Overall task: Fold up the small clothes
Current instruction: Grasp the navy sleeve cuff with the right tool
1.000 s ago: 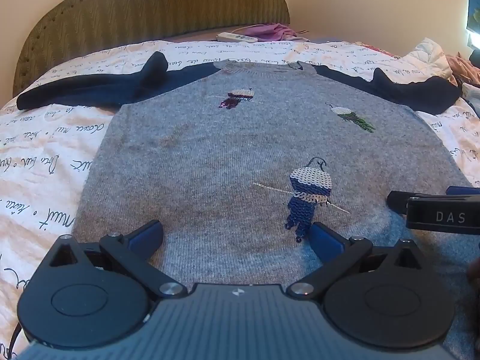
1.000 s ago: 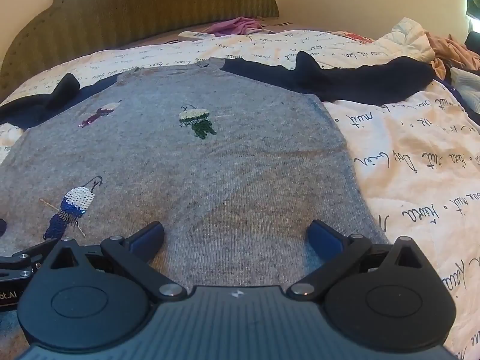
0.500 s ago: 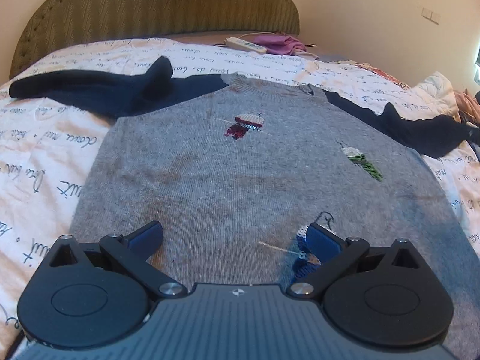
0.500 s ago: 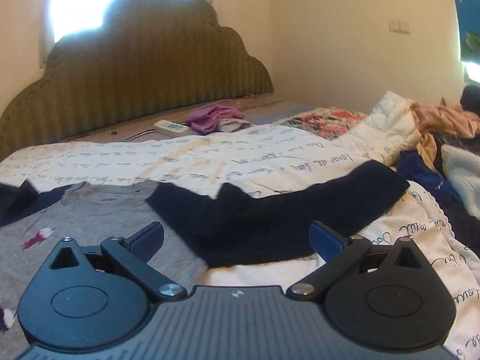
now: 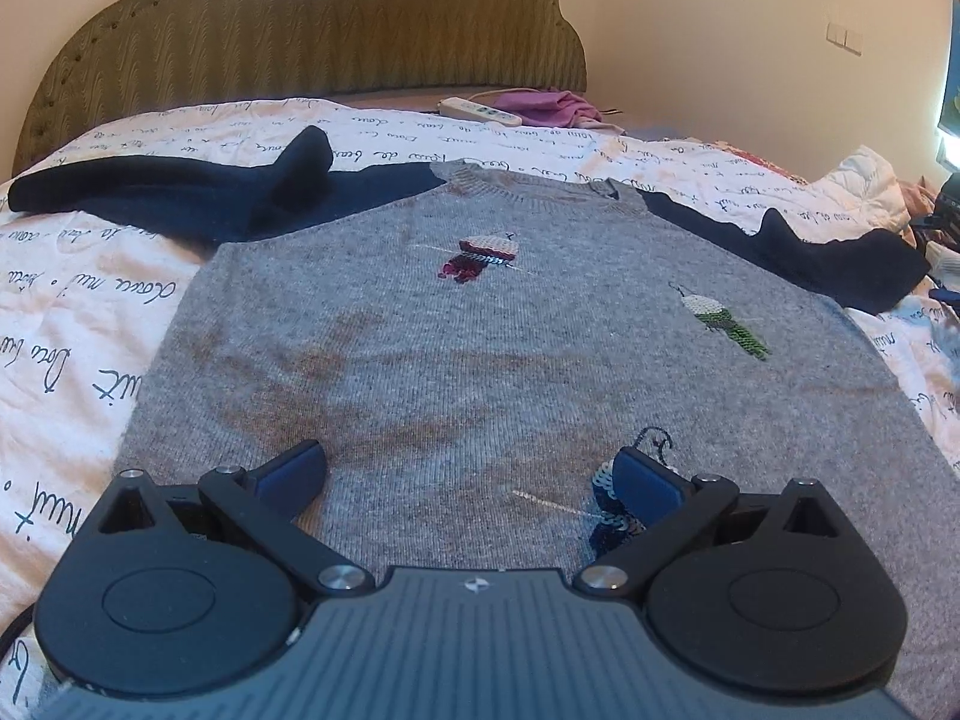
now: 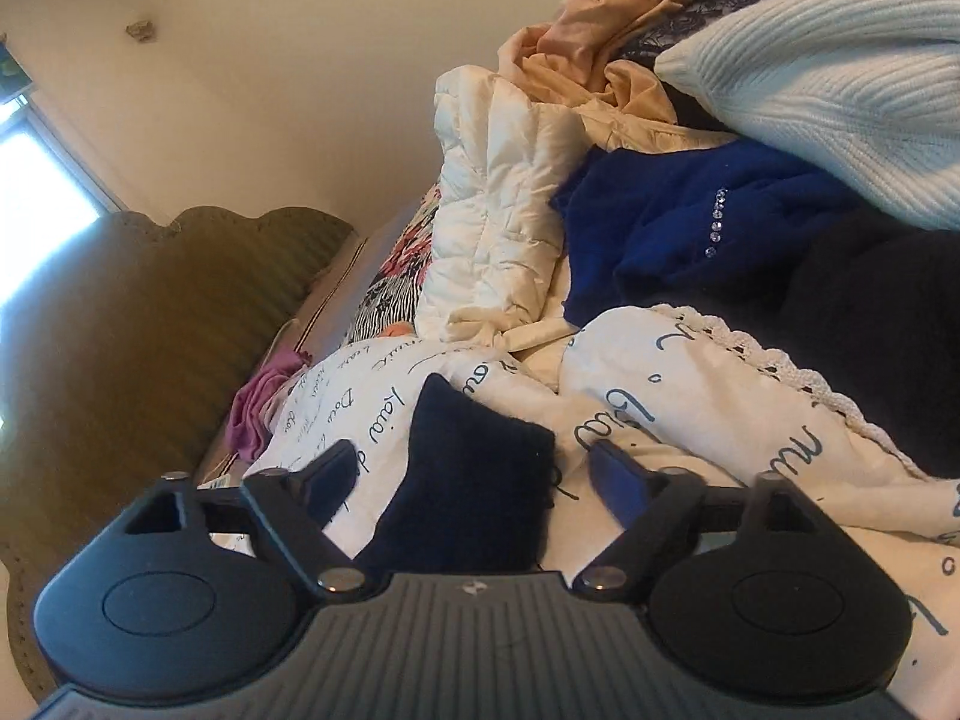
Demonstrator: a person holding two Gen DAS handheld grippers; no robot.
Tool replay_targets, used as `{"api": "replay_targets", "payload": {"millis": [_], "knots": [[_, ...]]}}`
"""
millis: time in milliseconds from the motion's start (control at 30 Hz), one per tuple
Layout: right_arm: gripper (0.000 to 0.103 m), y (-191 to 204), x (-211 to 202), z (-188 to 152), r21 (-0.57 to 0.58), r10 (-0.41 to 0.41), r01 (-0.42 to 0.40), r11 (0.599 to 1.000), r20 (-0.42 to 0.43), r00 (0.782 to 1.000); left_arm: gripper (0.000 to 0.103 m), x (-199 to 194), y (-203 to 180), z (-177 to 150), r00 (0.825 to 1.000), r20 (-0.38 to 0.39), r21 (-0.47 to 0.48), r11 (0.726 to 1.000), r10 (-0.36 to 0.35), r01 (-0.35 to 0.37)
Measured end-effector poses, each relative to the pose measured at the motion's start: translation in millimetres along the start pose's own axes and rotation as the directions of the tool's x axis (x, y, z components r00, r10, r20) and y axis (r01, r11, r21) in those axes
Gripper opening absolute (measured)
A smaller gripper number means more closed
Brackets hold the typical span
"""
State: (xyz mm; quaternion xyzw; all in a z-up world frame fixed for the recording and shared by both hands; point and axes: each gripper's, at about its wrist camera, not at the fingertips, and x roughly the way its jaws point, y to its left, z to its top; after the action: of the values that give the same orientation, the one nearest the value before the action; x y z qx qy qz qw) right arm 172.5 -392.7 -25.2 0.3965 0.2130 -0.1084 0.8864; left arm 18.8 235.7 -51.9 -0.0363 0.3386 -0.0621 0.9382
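Observation:
A grey knit sweater (image 5: 480, 360) with sequin bird patches lies flat, front up, on the bedspread, its navy sleeves spread out to the left (image 5: 168, 192) and right (image 5: 840, 258). My left gripper (image 5: 474, 468) hovers open over the lower part of the grey body, its right finger above a blue sequin bird (image 5: 606, 516). In the right wrist view the camera is rolled sideways. The end of a navy sleeve (image 6: 474, 480) lies between the fingers of my open right gripper (image 6: 474, 474), and whether the pads touch it I cannot tell.
The bedspread (image 5: 72, 324) is white with script lettering, under a green padded headboard (image 5: 300, 36). A white power strip (image 5: 480, 111) and purple cloth (image 5: 552, 108) lie near the headboard. A pile of clothes sits at the right: a cream quilted jacket (image 6: 498, 192), blue top (image 6: 690, 216), pale knit (image 6: 840, 72).
My right gripper has swung from the sweater's body out to the right sleeve end and rolled sideways. The left gripper has moved a little forward over the grey body.

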Motion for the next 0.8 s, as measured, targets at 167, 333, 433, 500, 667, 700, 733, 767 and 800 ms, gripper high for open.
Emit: {"api": "replay_targets", "payload": {"millis": [167,333,433,500,667,700,733,767,800], "knots": [[0.045,2.2,7.7,3.3,-0.032,-0.022,0.022,0.999,-0.002,1.000,0.103,0.1,-0.6,0.5,1.000,0.003,-0.001,1.000,0.002,-0.002],[0.006,6.1,4.1,5.3,-0.042,-0.003,0.004,0.999,0.014,1.000,0.103,0.0,-1.7,1.0,1.000,0.005,-0.008,1.000,0.001,-0.001],[0.006,33.3,-5.7,-0.9,-0.106,0.031,-0.027,0.994,0.030,0.999,0.103,-0.3,-1.6,1.1,1.000,0.007,-0.015,1.000,-0.002,0.002],[0.006,62.1,-16.8,-11.2,-0.146,0.096,-0.091,0.985,0.028,0.995,0.103,-0.7,-1.2,0.8,1.000,0.009,-0.021,1.000,-0.003,0.004],[0.006,168.2,-34.3,-85.4,-0.280,0.309,-0.331,0.901,-0.119,0.944,0.103,-2.9,1.8,0.2,0.999,0.023,-0.055,0.998,-0.024,0.025],[0.006,189.3,-33.9,-106.3,-0.299,0.334,-0.367,0.881,-0.158,0.929,0.103,-3.2,2.1,-0.1,0.999,0.024,-0.058,0.998,-0.026,0.027],[0.006,209.8,-30.3,-129.2,-0.304,0.356,-0.404,0.862,-0.203,0.912,0.103,-3.8,2.5,-0.6,0.999,0.027,-0.061,0.998,-0.028,0.030],[0.006,227.5,-24.0,-151.4,-0.299,0.375,-0.441,0.846,-0.254,0.891,0.103,-4.3,2.9,-0.9,0.999,0.030,-0.065,0.997,-0.030,0.032],[0.006,242.3,-16.7,-172.6,-0.289,0.382,-0.462,0.839,-0.295,0.876,0.103,-4.8,3.6,-1.4,0.999,0.033,-0.071,0.997,-0.035,0.037]]}}
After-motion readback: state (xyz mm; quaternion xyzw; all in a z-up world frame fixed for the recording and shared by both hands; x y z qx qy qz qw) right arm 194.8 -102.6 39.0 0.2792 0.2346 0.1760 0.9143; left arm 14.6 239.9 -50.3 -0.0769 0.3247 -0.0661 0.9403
